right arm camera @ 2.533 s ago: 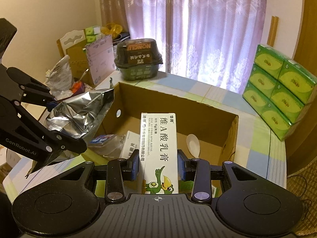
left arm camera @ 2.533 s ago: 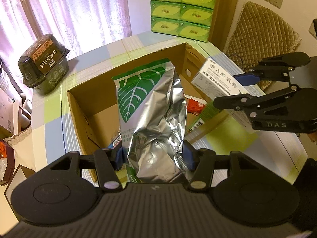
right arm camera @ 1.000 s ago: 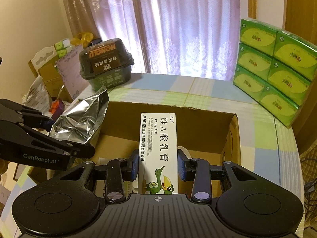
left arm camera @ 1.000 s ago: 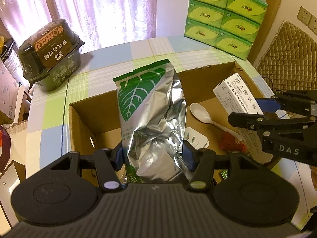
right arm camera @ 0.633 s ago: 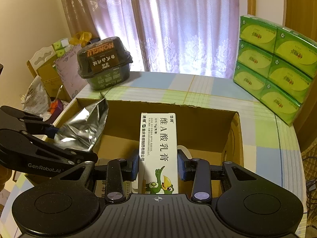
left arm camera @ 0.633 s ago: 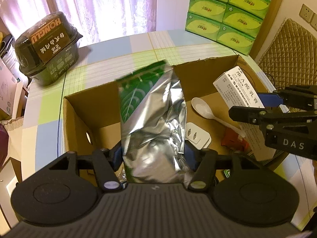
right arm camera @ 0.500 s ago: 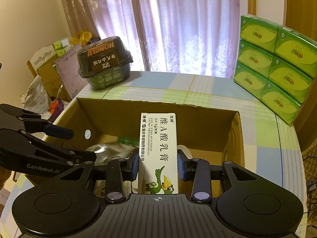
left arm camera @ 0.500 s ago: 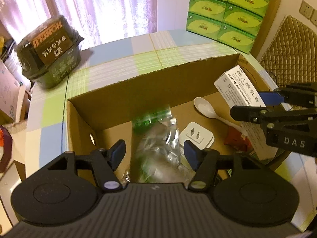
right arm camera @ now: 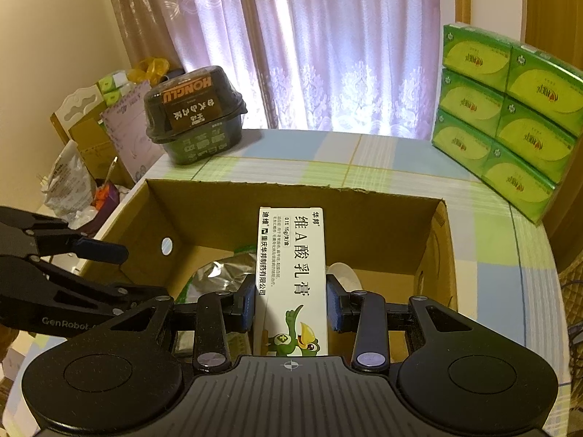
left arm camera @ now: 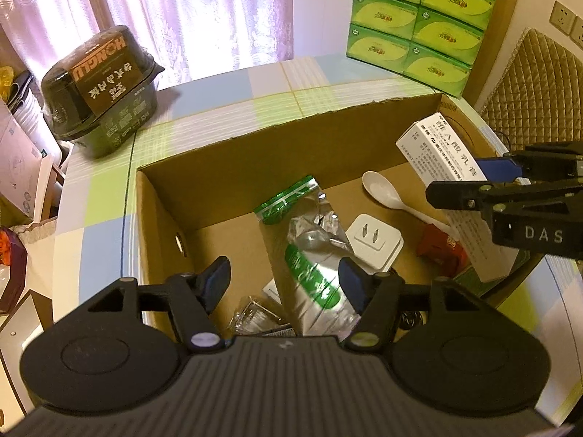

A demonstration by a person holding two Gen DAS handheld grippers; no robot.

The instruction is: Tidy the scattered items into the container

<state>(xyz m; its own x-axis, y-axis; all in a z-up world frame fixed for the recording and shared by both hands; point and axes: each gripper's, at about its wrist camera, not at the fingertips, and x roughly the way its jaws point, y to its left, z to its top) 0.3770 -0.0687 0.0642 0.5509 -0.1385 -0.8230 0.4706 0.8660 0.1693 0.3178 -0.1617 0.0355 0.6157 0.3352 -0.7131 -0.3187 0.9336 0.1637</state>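
An open cardboard box (left arm camera: pixel 226 156) (right arm camera: pixel 291 191) sits on the checked tablecloth. The silver and green foil pouch (left arm camera: pixel 309 251) (right arm camera: pixel 222 273) lies flat on the box floor, free of any grip. My left gripper (left arm camera: pixel 284 280) hovers open above the box's near side, nothing between its fingers. My right gripper (right arm camera: pixel 290 307) is shut on a white ointment carton (right arm camera: pixel 291 276) (left arm camera: pixel 455 182), held over the box's right part. Also in the box are a white spoon (left arm camera: pixel 386 189), a white plug adapter (left arm camera: pixel 373 240) and a red packet (left arm camera: pixel 439 251).
A dark instant-noodle bowl (left arm camera: pixel 100 89) (right arm camera: pixel 195 113) stands on the table beyond the box at the left. Stacked green tissue packs (left arm camera: pixel 419 22) (right arm camera: pixel 506 116) stand at the far right. A quilted chair (left arm camera: pixel 535 87) is off the right edge, clutter off the left.
My left gripper has opened and let go of the foil pouch, which dropped and now lies flat in the box. The right gripper has kept its hold on the carton over the box.
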